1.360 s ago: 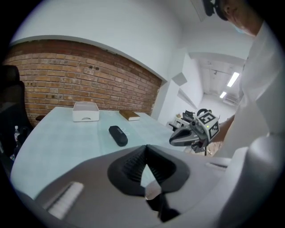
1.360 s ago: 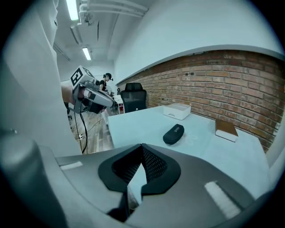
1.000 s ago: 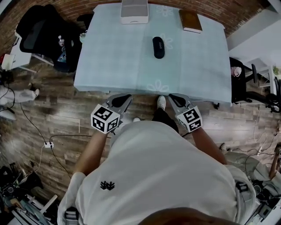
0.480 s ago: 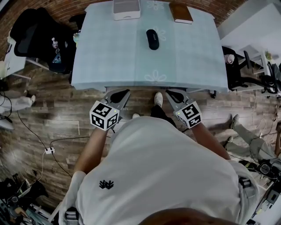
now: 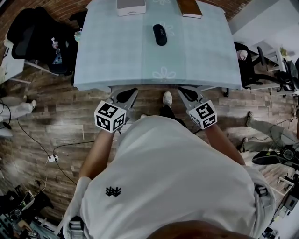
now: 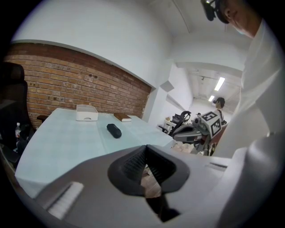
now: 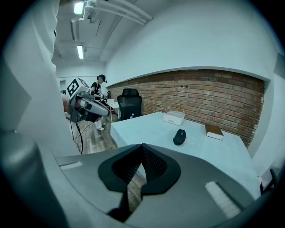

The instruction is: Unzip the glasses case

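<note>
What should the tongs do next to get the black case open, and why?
Probably reach forward over the table toward the case, opening on the way. The case lies far across the table, untouched, while the left tongs and right tongs hang at the near edge, both shut and empty.

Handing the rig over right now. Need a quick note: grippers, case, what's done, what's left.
Left gripper: shut, empty, held off the near edge of the table.
Right gripper: shut, empty, likewise.
Glasses case: lies toward the table's far side, near a white box and a book. Neither gripper touches it.
Done: nothing.
Left: reach in, steady the case, pull the zip open.
</note>
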